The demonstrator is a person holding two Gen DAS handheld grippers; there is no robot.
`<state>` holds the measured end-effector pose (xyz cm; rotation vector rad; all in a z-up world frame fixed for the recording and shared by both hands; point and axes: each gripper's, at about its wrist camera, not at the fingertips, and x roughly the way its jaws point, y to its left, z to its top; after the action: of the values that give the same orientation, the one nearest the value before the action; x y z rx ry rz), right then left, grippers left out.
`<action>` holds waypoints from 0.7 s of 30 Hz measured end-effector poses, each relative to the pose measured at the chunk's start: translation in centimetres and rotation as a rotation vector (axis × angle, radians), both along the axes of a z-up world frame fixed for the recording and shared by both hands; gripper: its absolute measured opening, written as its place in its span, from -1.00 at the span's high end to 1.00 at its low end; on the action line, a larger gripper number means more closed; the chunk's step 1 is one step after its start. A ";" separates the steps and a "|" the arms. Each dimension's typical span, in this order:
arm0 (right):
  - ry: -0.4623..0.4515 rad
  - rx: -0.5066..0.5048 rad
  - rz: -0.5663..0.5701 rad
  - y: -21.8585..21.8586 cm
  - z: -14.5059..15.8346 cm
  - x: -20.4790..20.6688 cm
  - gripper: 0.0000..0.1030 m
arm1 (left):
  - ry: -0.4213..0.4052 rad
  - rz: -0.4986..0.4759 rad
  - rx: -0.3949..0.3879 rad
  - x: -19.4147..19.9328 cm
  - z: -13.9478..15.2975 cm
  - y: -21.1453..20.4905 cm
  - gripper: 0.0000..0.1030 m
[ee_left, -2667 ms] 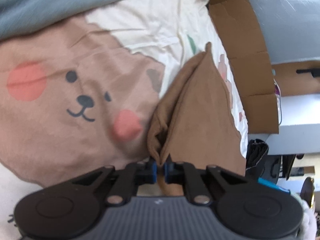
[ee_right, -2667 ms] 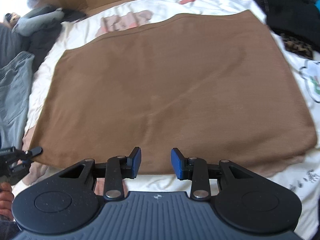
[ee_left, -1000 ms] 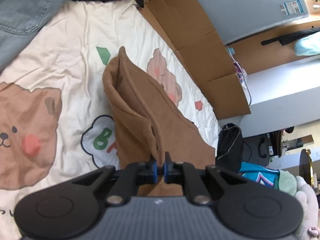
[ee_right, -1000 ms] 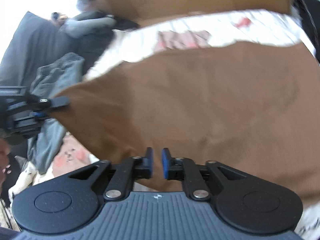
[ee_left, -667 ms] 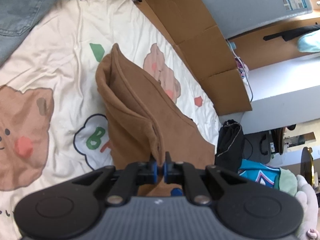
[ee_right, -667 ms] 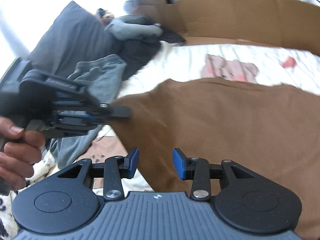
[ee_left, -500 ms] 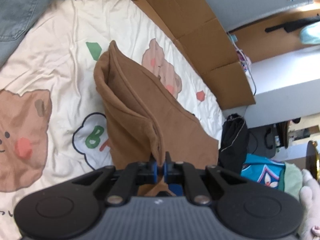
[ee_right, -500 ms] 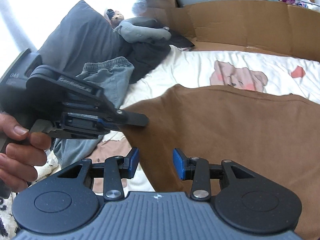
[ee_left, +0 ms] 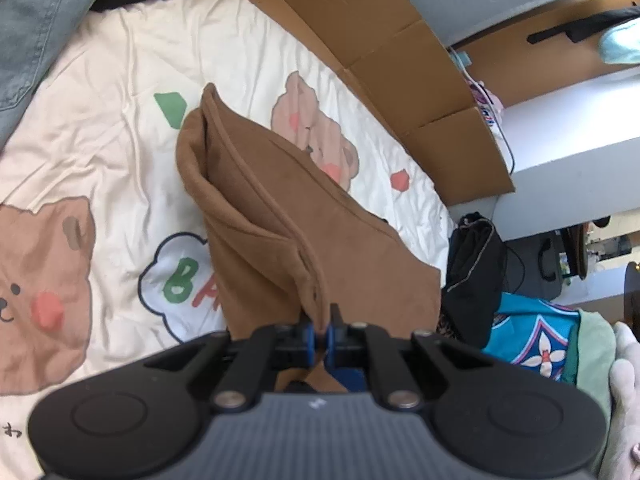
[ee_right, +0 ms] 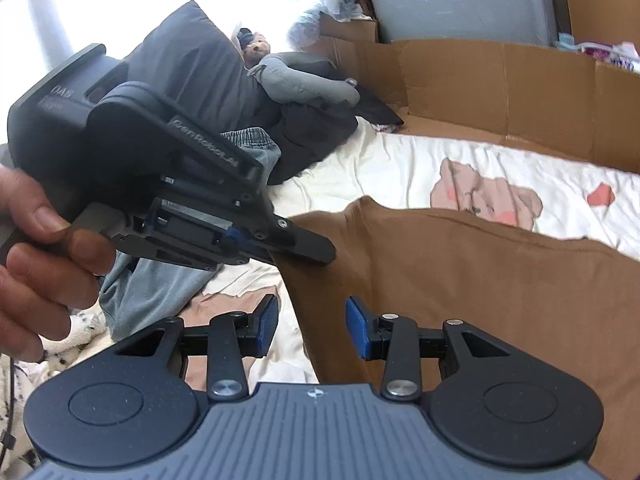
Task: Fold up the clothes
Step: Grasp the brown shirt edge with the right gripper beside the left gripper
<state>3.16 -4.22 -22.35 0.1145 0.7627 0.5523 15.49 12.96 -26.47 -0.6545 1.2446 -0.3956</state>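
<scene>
One corner of the brown garment (ee_left: 320, 240) is all we have: our left gripper (ee_left: 319, 330) is pinched tight on it, raised above the printed bedsheet (ee_left: 120, 120), and the cloth runs lengthwise away from those fingers across the bed. Our right gripper (ee_right: 312, 326) stands spread and empty, with the hanging edge (ee_right: 304, 300) just ahead between its blue pads (ee_right: 268, 326). We judge it the nearer one to take that edge.

A white bedsheet (ee_left: 120, 92) printed with cartoon bears covers the bed. Blue jeans (ee_left: 28, 20) lie at its far left, flattened cardboard (ee_right: 500, 84) lines the far edge, and a grey pillow (ee_right: 192, 48) leans beyond.
</scene>
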 end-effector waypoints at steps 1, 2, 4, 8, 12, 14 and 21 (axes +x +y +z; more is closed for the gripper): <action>-0.004 0.001 -0.004 0.2 0.0 0.1 0.14 | 0.002 -0.004 -0.001 0.1 0.0 0.0 0.88; -0.010 0.000 -0.008 0.5 0.1 0.2 0.14 | 0.004 -0.007 -0.002 0.1 0.0 0.0 0.88; -0.024 -0.006 -0.009 1.2 0.3 0.5 0.14 | 0.010 -0.008 -0.013 0.2 0.0 0.2 0.88; -0.040 -0.052 -0.011 2.5 -0.2 1.0 0.14 | 0.022 -0.001 -0.028 0.3 -0.2 0.8 0.88; -0.053 -0.102 -0.043 3.3 -1.1 1.4 0.17 | 0.020 0.004 -0.047 0.5 -0.1 1.2 0.88; -0.051 -0.118 -0.041 3.7 -1.4 1.6 0.19 | 0.021 0.009 -0.058 0.5 -0.1 1.3 0.88; -0.079 -0.166 -0.038 5.1 -1.6 2.2 0.19 | 0.034 0.019 -0.081 0.6 -0.5 1.6 0.89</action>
<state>5.32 0.91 -23.99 -0.0461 0.7250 0.4526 16.09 14.54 -26.94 -0.7442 1.2590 -0.4227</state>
